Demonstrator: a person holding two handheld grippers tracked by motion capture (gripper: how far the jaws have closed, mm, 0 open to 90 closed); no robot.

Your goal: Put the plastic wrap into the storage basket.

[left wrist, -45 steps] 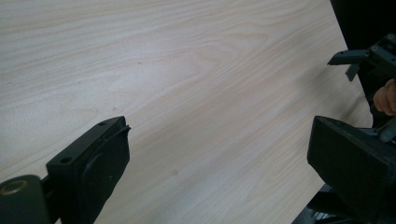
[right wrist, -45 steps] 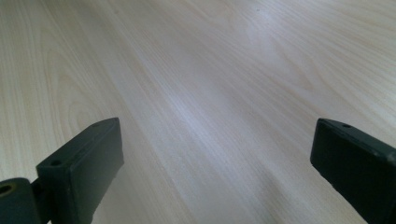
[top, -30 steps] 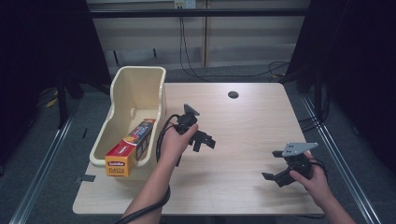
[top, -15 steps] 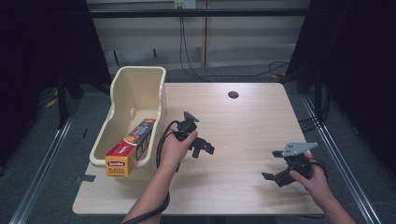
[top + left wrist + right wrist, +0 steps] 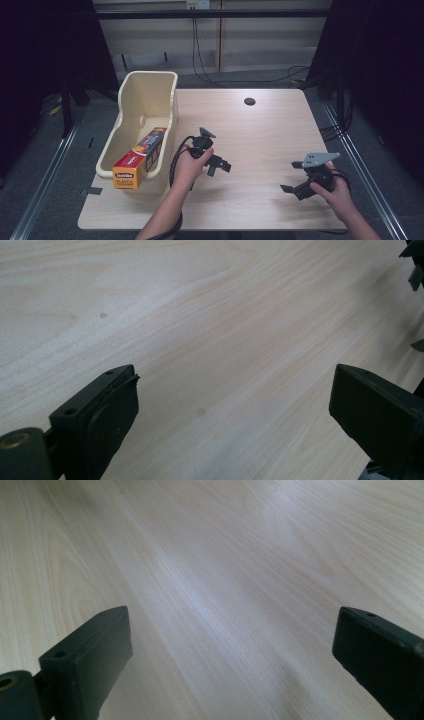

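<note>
My left gripper hovers low over the middle of the wooden table, held in a hand, jaws pointing right. In the left gripper view the left gripper stands open, with bare wood between its jaws. My right gripper is near the front right of the table with a grey plate on top, jaws pointing left. Seen in the right gripper view, this gripper is open over bare wood, holding nothing.
A cream plastic bin stands along the table's left edge. An orange and yellow plastic-wrap box lies inside it at the near end. A dark cable hole sits near the far edge. Cables run on the floor behind.
The left gripper has shifted a little toward the front of the table. The right gripper has stayed in place.
</note>
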